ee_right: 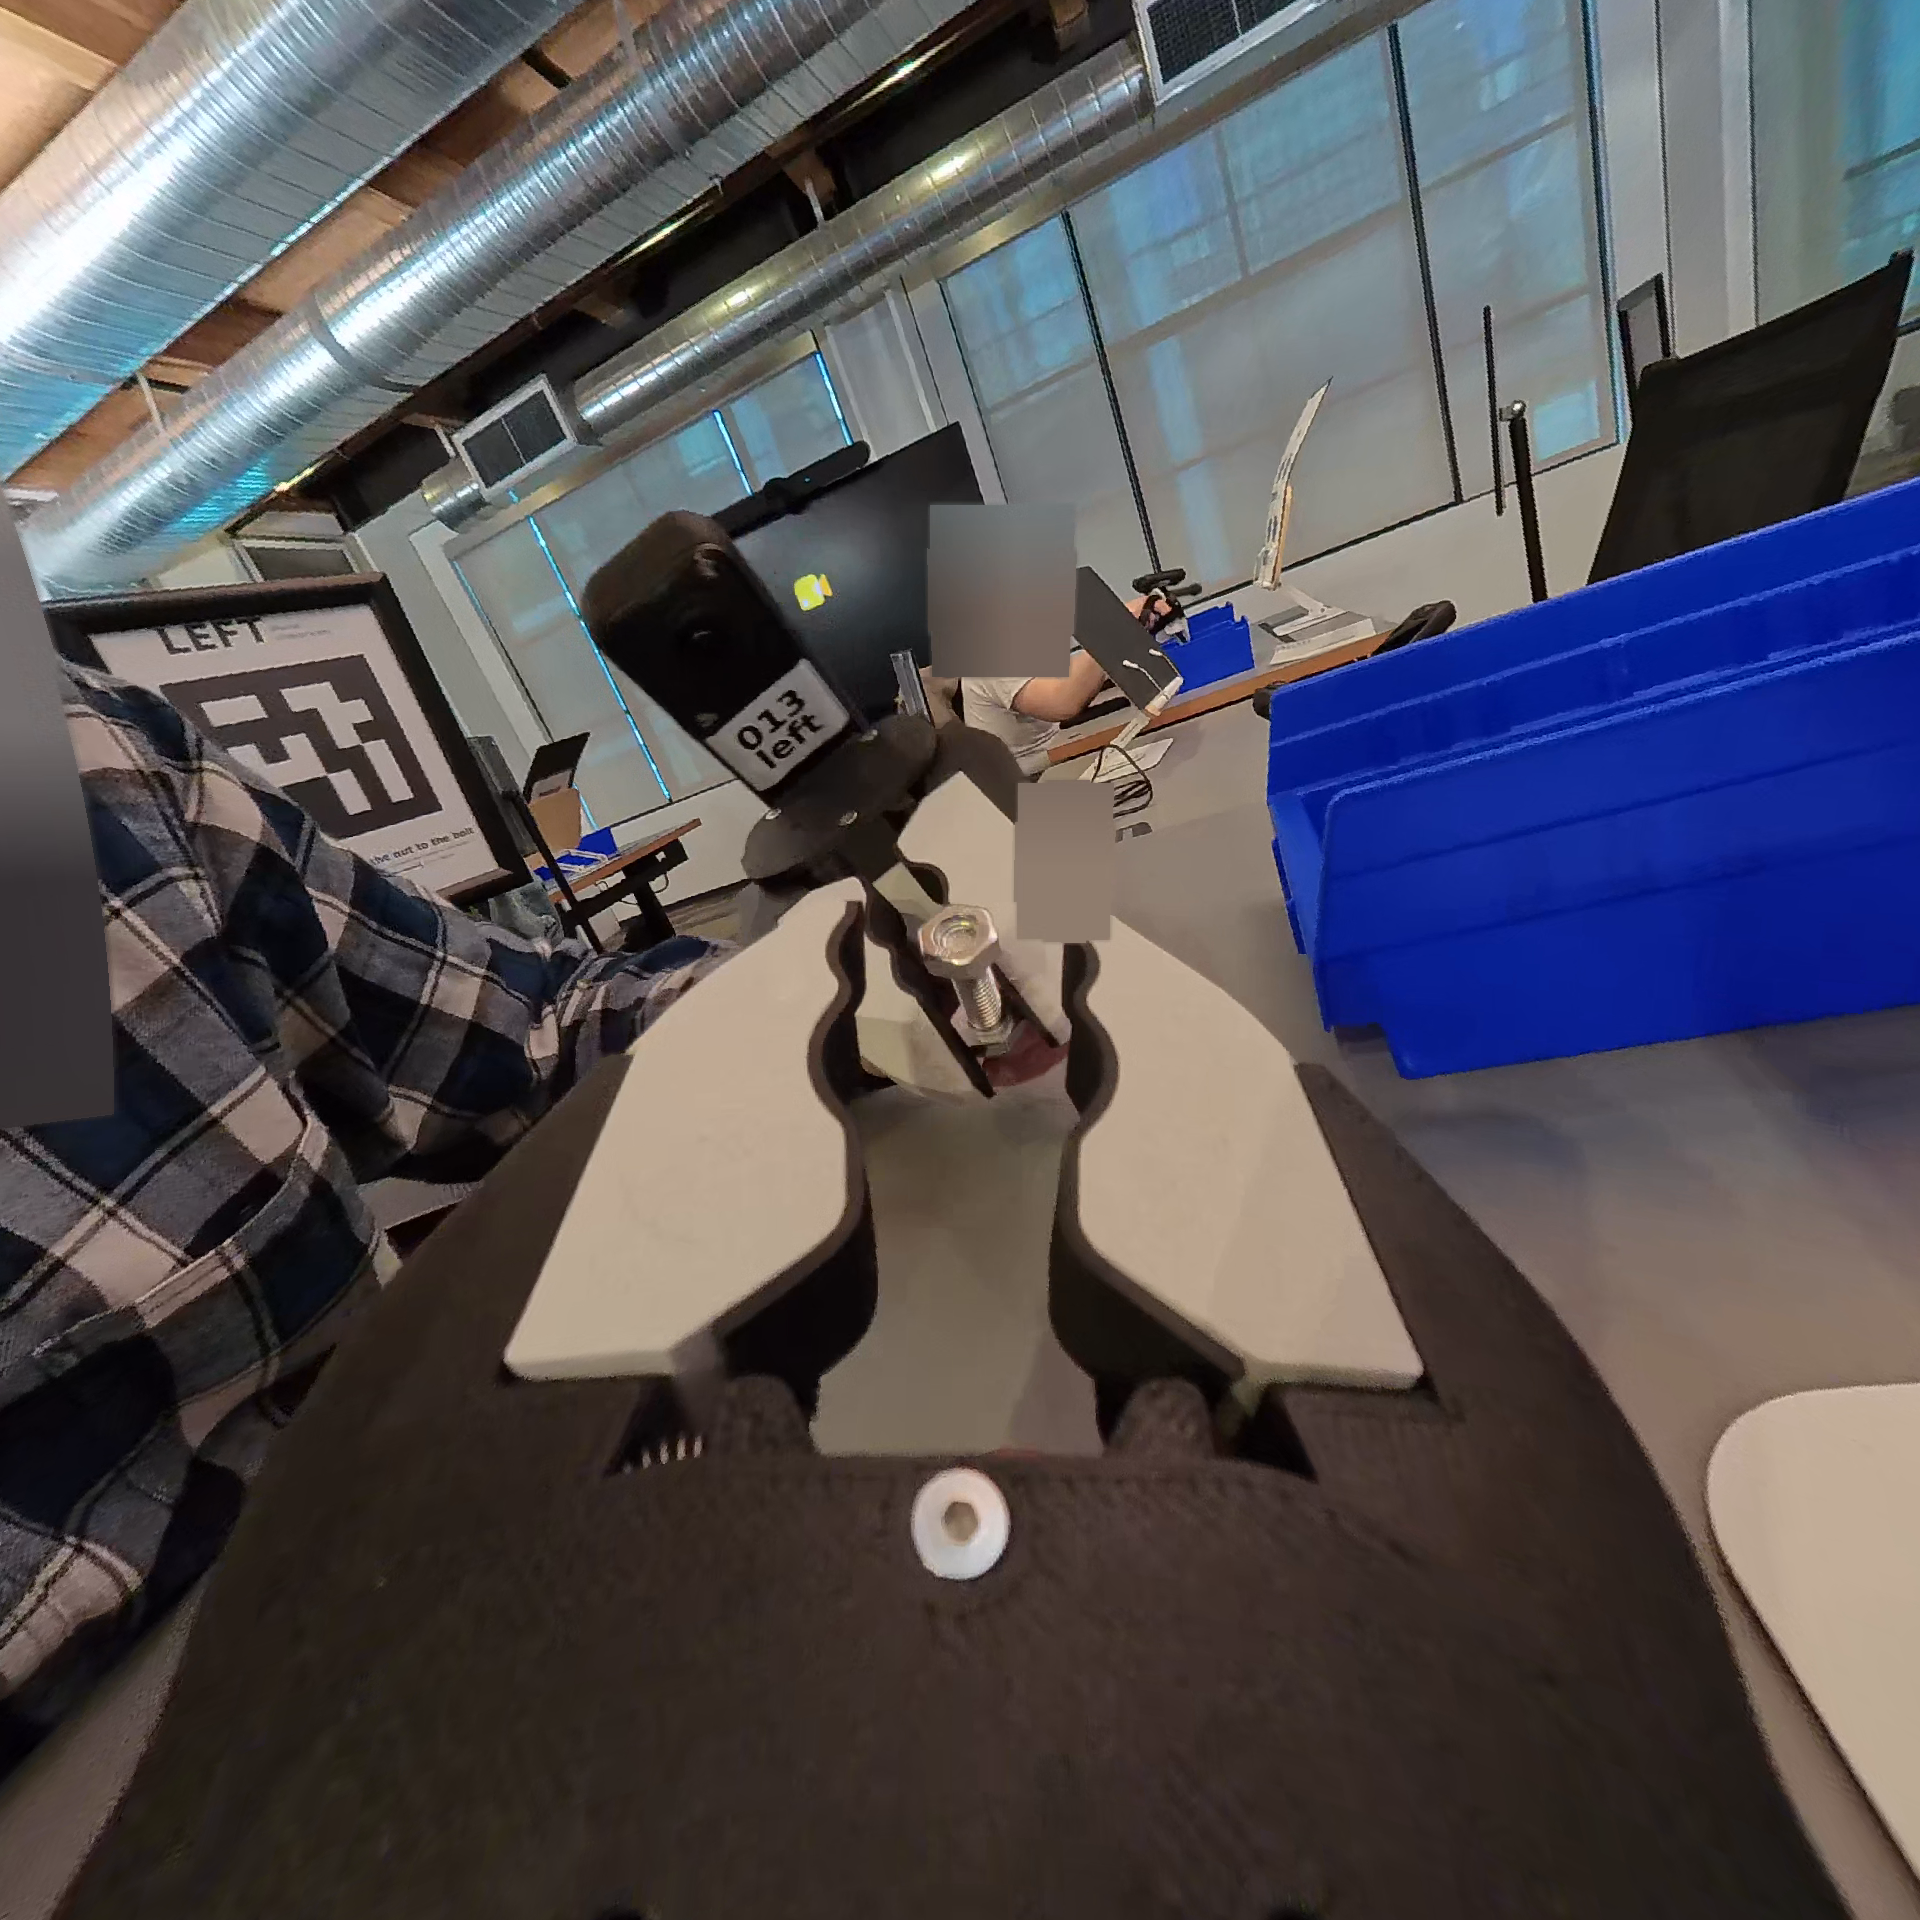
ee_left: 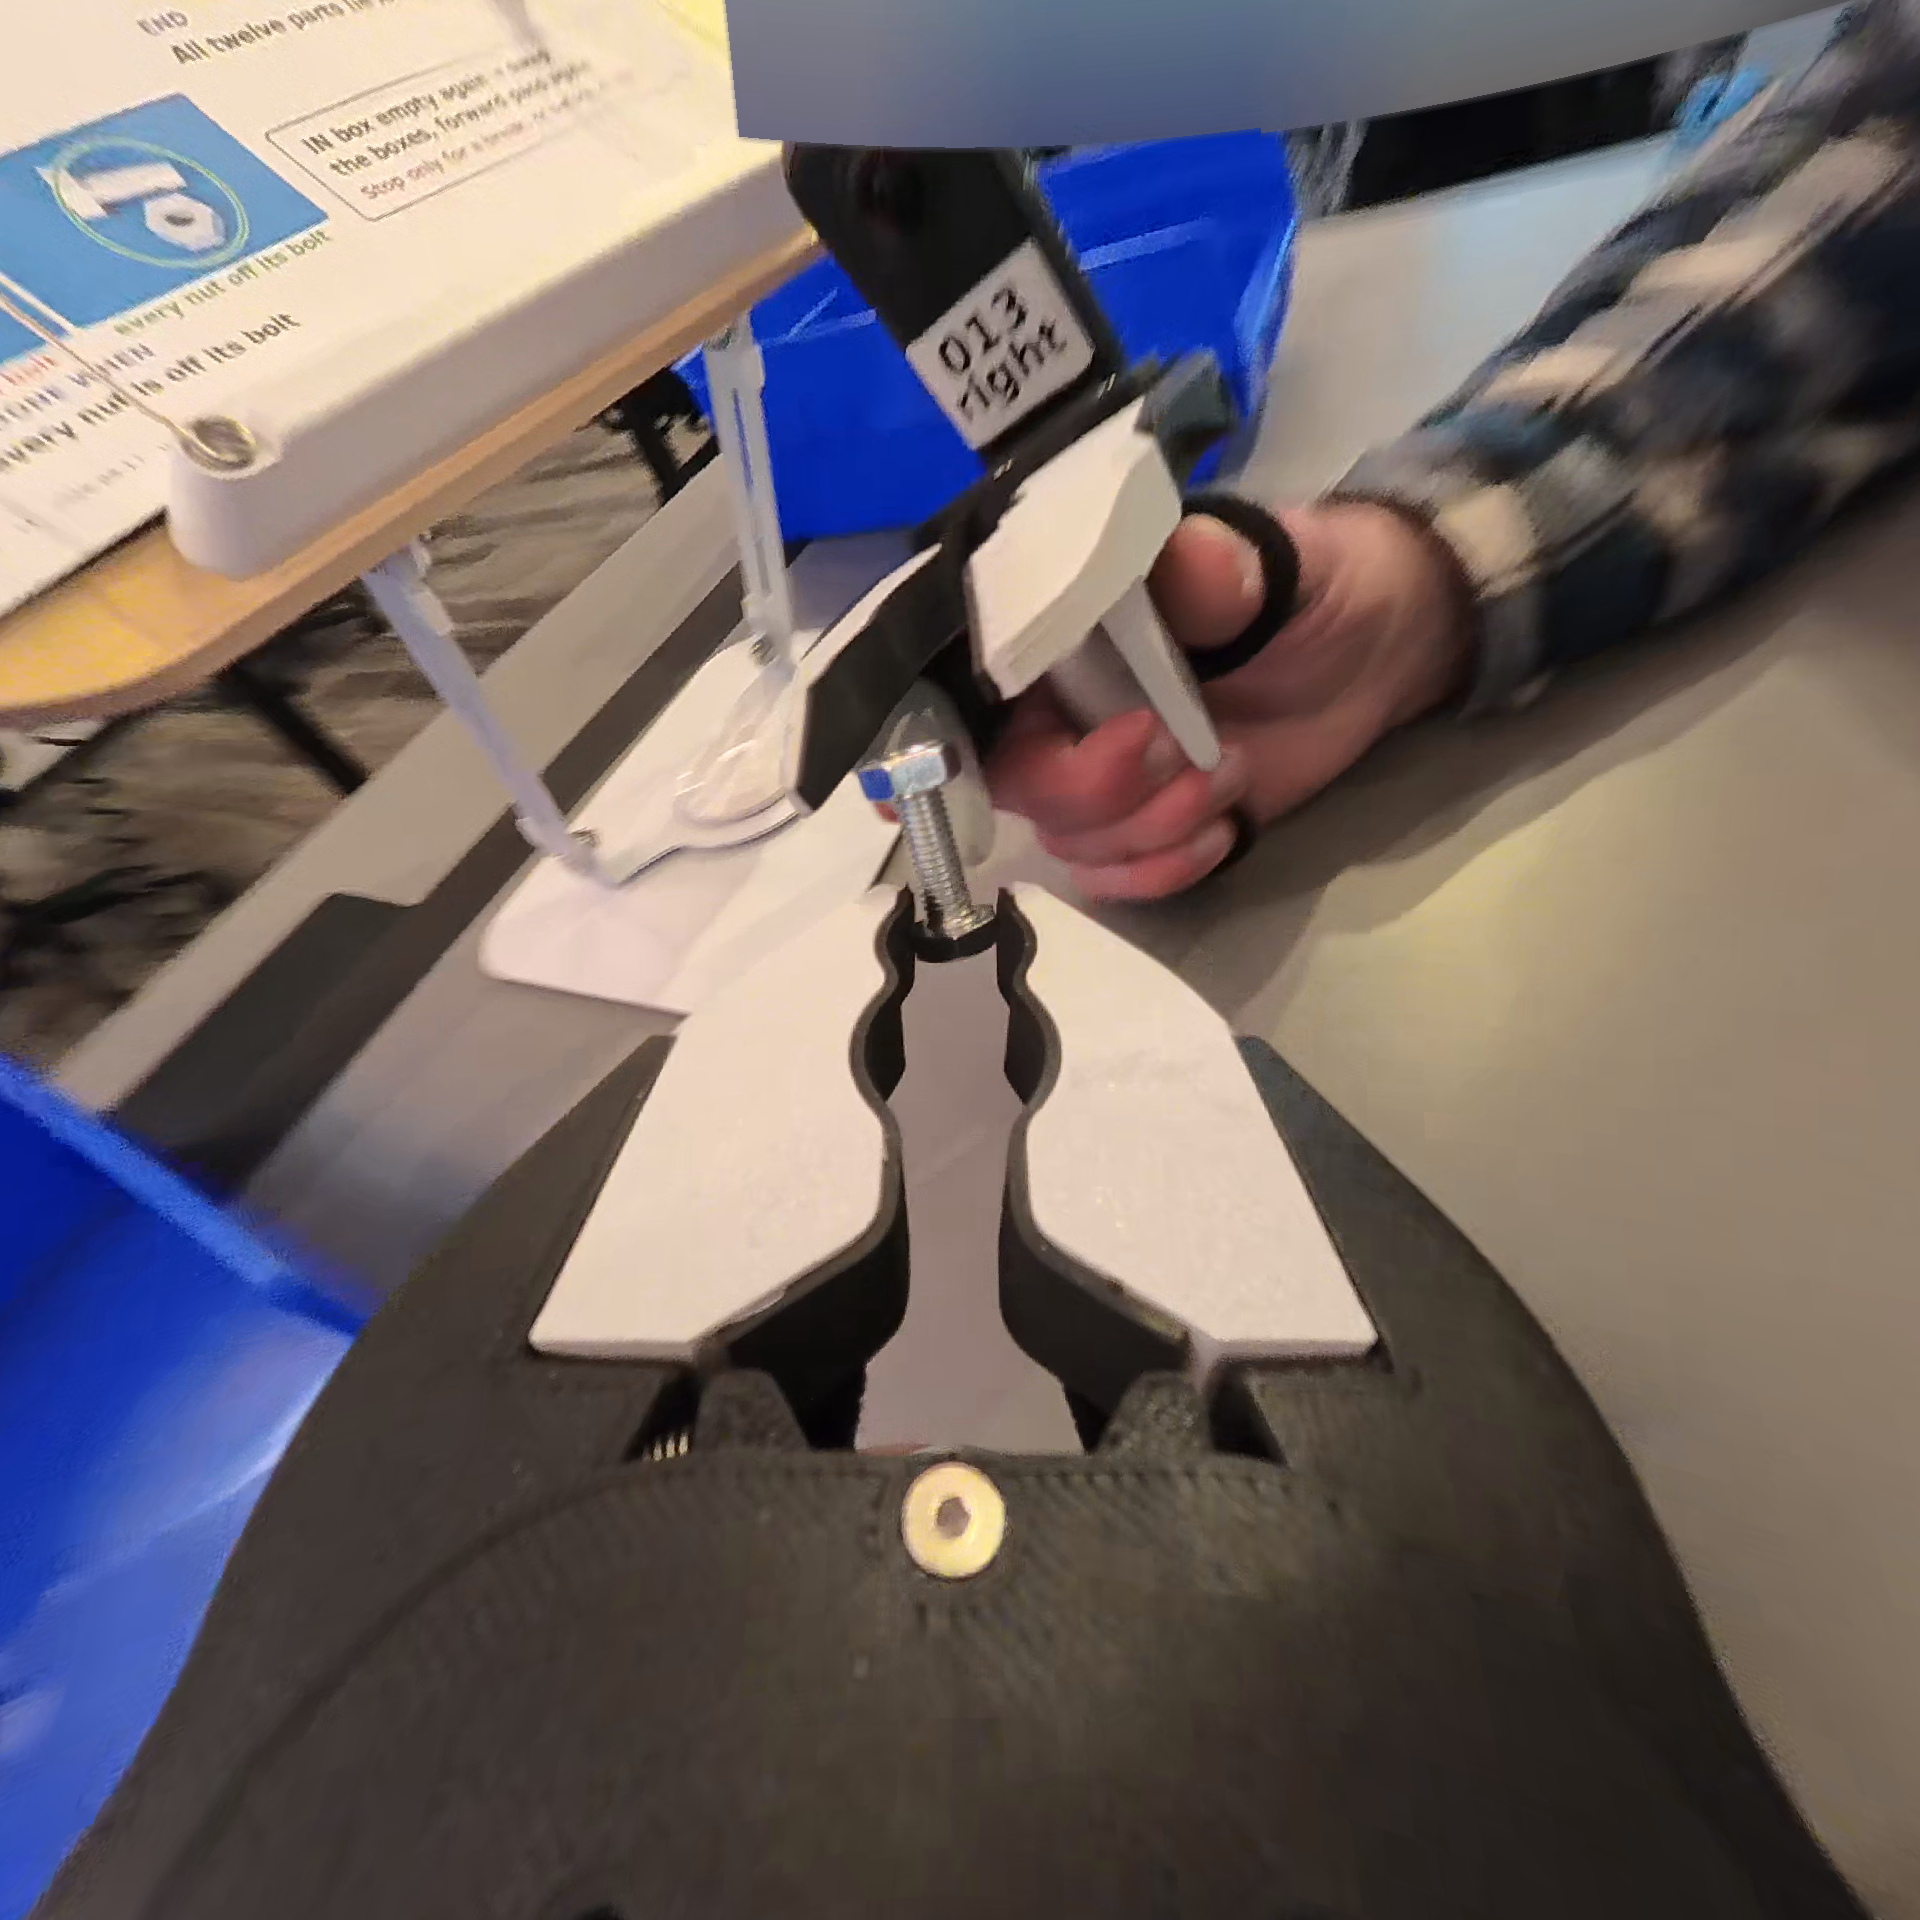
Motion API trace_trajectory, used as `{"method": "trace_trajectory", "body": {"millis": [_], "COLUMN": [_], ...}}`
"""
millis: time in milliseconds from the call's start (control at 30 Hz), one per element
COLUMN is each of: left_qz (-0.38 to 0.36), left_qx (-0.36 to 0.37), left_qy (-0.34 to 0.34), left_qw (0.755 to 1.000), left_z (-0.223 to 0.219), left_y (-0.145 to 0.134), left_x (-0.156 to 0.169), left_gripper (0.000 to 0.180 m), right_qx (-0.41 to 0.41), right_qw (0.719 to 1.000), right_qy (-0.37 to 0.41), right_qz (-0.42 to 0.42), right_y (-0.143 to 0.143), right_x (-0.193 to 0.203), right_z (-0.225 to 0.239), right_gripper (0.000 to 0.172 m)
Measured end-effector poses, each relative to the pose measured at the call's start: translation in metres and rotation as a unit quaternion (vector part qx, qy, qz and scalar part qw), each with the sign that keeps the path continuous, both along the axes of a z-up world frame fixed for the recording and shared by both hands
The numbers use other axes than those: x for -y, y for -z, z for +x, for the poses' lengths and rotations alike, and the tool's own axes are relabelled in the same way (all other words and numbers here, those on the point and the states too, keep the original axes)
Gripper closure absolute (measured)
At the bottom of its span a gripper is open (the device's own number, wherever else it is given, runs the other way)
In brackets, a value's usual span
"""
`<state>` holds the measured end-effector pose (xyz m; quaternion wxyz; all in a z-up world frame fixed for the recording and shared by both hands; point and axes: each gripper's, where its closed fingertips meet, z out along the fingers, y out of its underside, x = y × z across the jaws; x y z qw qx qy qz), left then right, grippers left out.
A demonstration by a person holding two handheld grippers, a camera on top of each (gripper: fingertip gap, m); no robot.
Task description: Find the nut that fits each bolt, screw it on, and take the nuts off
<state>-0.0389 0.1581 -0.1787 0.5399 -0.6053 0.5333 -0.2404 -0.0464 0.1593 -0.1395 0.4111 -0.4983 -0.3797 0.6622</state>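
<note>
The left gripper [ee_left: 951, 930] pinches the head end of a silver bolt [ee_left: 932, 847], both fingertips [ee_left: 1013, 935] pressed against it. The bolt stands clear of the grey surface [ee_left: 1558, 1039], its long axis running away from the left gripper and tilting up toward the right one. At its far end sits a hex nut [ee_left: 906, 774], threaded on near the tip.

The right gripper [ee_right: 961, 971] stands spread, and the nut [ee_right: 958, 935] lies between its fingertips [ee_right: 1086, 977] without either pad touching it. So the right gripper is the nearer one to the nut, and my reading is that the next move depends on closing squarely across the nut's flats, with the turning axis kept in line with the bolt's shank [ee_right: 982, 997].

The left wrist view shows the bolt side-on, so its tilt is clear, and also the hand [ee_left: 1278, 707] working the right gripper. The right wrist view looks almost down the bolt's axis onto the nut's face, showing the clearance on each side. Beyond, on the surface, a blue bin [ee_right: 1610, 810] stands well apart.
</note>
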Motion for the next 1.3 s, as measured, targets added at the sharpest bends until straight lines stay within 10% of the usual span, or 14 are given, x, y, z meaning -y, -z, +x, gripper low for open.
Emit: {"method": "trace_trajectory", "body": {"millis": [1300], "left_qz": [0.101], "left_qx": [-0.125], "left_qy": [-0.057], "left_qw": [0.985], "left_z": [-0.002], "left_y": [0.010], "left_x": [-0.008], "left_gripper": [0.166], "right_qx": [0.086], "right_qw": [0.996], "right_qy": [0.025], "right_qz": [0.007], "right_y": [0.018], "right_x": [0.000], "right_z": [-0.011], "right_gripper": [0.153]}}
